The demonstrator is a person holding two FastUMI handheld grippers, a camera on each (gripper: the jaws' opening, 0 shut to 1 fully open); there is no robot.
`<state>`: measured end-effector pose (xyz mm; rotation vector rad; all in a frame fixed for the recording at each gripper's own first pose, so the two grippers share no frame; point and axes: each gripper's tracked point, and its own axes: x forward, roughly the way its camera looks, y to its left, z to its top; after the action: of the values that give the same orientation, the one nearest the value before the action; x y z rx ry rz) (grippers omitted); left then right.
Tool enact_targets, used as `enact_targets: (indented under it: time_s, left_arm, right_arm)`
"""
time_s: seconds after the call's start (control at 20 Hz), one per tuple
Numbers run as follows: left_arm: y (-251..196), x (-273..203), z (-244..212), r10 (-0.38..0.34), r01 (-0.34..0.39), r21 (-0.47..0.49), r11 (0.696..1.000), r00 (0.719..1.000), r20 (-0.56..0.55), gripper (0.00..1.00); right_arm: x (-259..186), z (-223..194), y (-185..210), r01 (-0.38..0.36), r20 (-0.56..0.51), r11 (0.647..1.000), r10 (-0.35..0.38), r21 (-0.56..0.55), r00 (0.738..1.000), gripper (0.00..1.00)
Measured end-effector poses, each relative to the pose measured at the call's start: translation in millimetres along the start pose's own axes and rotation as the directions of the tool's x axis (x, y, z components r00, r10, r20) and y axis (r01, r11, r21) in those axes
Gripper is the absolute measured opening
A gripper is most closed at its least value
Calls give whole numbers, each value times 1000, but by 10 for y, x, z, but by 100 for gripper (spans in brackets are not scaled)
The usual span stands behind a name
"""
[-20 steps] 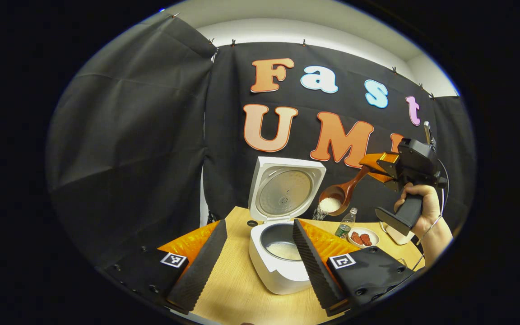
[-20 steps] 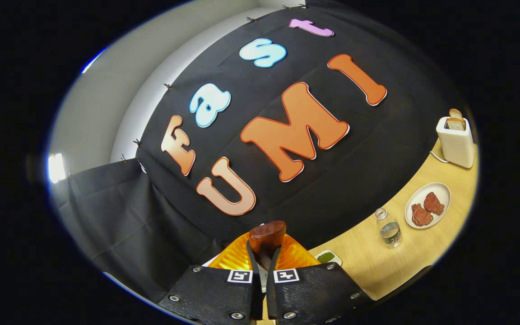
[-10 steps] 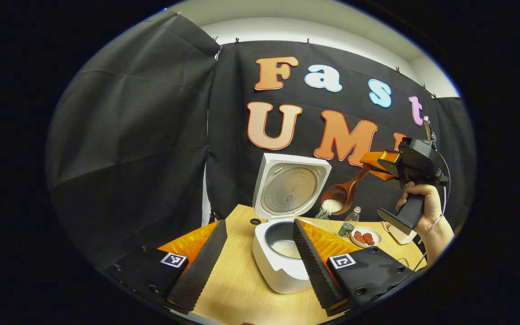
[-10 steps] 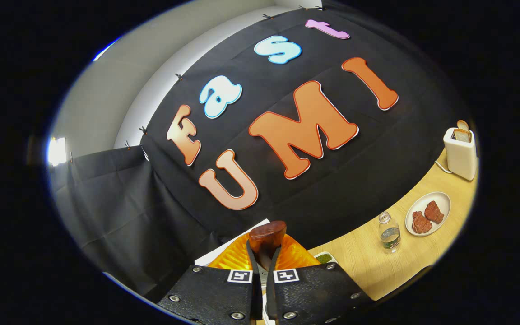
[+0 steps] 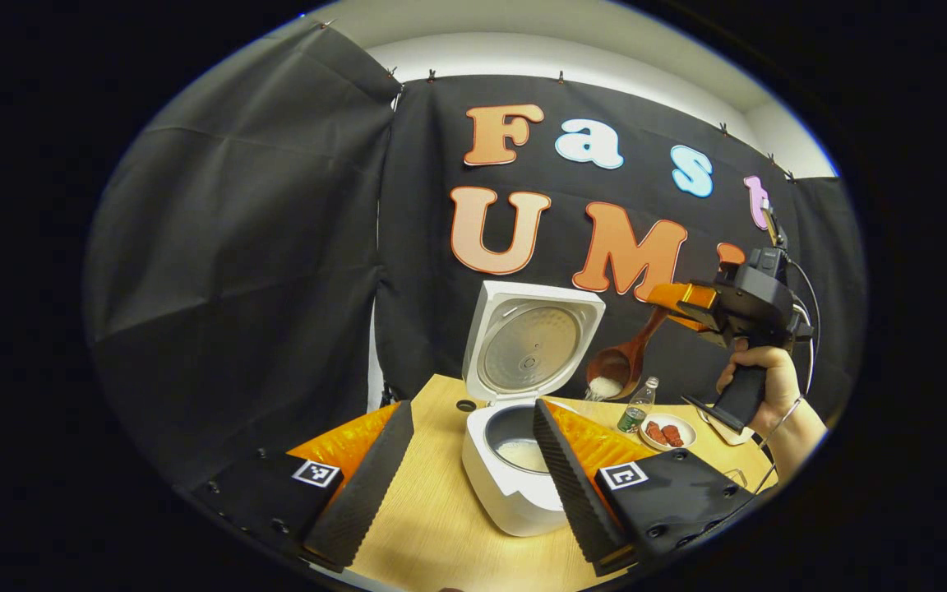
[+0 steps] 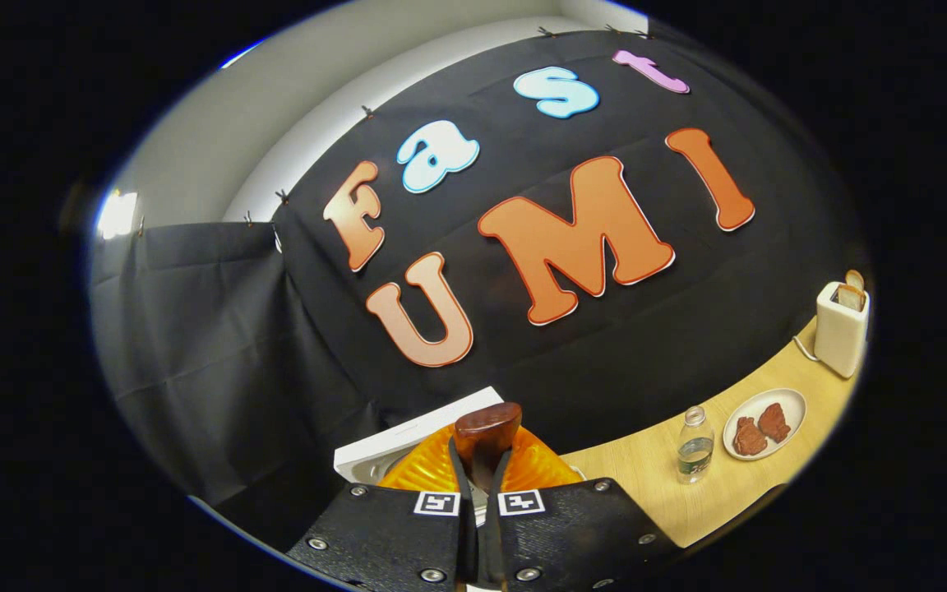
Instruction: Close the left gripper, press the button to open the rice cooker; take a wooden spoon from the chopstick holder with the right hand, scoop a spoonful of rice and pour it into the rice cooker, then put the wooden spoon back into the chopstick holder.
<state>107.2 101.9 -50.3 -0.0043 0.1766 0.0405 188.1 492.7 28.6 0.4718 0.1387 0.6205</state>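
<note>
The white rice cooker (image 5: 515, 493) stands on the wooden table with its lid (image 5: 533, 343) up; white rice lies in its dark inner pot (image 5: 520, 450). My left gripper (image 5: 467, 460) hangs open in front of it, one finger on each side. To the right and above the pot, my right gripper (image 5: 675, 300) is shut on the handle of a wooden spoon (image 5: 617, 364), tilted down with rice in its bowl. In the right gripper view the right gripper (image 6: 478, 485) clamps the spoon's handle end (image 6: 486, 427), and the lid's edge (image 6: 408, 432) shows behind it.
A small water bottle (image 5: 633, 407) and a white plate with red pieces (image 5: 668, 432) sit right of the cooker. A white toaster (image 6: 841, 327) with bread stands at the table's far right end. A hand (image 5: 761, 374) holds the right gripper.
The right gripper has moved right and down a little with the spoon, which now tips steeper. Less rice shows in its bowl. The left gripper has stayed put.
</note>
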Motion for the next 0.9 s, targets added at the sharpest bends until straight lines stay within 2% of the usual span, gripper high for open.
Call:
enact_targets:
  time_s: [0.5,0.9]
  left_arm:
    - [-100,27,-70,-26,26,6,1000,1000,-16,100]
    - [-93,16,-81,-20,21,17,1000,1000,-21,99]
  right_arm:
    - [6,-163,245,-80,-25,979,77,-186,997,3]
    - [-95,-263,346,-137,-41,939,131,-315,990,3]
